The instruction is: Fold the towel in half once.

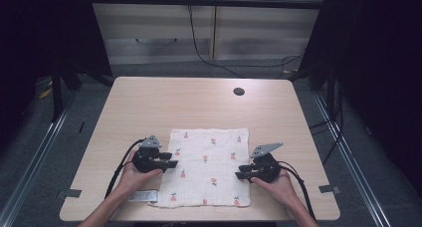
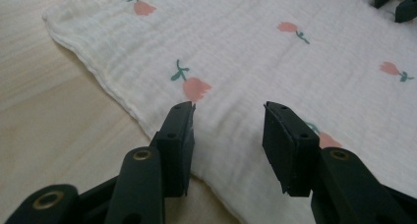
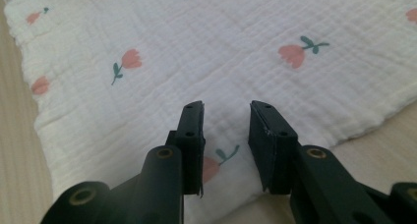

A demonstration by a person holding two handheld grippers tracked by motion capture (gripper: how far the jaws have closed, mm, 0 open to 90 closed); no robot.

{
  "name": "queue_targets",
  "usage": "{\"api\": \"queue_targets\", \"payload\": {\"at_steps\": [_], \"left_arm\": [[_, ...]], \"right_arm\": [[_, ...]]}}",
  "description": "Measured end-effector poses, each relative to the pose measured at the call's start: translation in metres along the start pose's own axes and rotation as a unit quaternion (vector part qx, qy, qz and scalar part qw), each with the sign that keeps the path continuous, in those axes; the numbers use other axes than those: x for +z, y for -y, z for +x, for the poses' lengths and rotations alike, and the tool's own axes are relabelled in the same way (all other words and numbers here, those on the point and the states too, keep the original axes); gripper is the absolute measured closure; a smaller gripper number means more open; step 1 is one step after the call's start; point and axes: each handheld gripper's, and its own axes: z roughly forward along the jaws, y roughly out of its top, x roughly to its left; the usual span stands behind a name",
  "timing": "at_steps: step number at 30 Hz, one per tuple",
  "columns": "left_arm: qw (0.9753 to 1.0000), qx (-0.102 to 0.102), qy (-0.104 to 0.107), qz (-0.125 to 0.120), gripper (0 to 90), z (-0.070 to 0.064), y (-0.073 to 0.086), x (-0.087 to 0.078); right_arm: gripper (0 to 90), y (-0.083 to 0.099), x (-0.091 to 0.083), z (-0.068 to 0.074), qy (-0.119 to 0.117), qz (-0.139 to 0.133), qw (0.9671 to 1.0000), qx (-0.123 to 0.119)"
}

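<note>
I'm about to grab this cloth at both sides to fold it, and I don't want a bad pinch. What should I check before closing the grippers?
1. Left gripper open: ok, a clear gap between its fingers.
2. Right gripper open: ok, its fingers stand apart.
3. Cloth lying flat: ok, spread out with no big folds.
4. Left gripper at the cloth's left edge: ok, fingers over the hem.
5. Right gripper at the right edge: ok, fingers over the cloth just inside its edge.
6. Fingers low enough to catch the cloth: cannot tell.
</note>
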Motion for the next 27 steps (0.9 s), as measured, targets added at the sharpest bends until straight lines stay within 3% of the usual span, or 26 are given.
{"api": "queue_targets", "payload": {"at_steps": [4, 6, 11, 13, 17, 19, 20, 27], "left_arm": [[1.0000, 0.004, -0.003, 0.005, 55.4, -0.004, 0.003, -0.003], [1.0000, -0.001, -0.002, -0.005, 55.4, -0.003, 0.005, -0.004], [0.9999, 0.008, -0.007, -0.003, 58.3, -0.004, 0.006, -0.004], [0.9998, 0.019, -0.010, -0.003, 59.0, -0.005, 0.006, -0.004], [0.9999, 0.013, -0.007, -0.008, 59.1, -0.003, 0.006, -0.004], [0.9999, 0.011, -0.009, -0.009, 59.1, -0.003, 0.006, -0.003], [0.9998, 0.018, -0.010, -0.009, 59.1, -0.003, 0.006, -0.003], [0.9998, 0.016, -0.007, -0.009, 59.1, -0.002, 0.006, -0.004]], "right_arm": [[65.6, 0.002, -0.001, 0.005, -0.004, 0.002, 1.0000, -0.003], [65.0, 0.000, 0.000, 0.007, -0.002, 0.009, 0.9999, -0.012], [62.2, -0.002, 0.001, 0.004, -0.002, 0.003, 0.9999, -0.012], [62.6, -0.005, 0.000, -0.002, 0.005, -0.016, 0.9998, -0.014], [64.2, -0.020, -0.005, -0.027, 0.036, -0.043, 0.9984, 0.008], [64.5, -0.025, -0.006, -0.031, 0.045, -0.045, 0.9979, 0.010], [65.7, -0.032, -0.006, -0.041, 0.049, -0.060, 0.9968, 0.016], [69.0, -0.047, -0.002, -0.067, 0.092, -0.063, 0.9933, 0.029]]}}
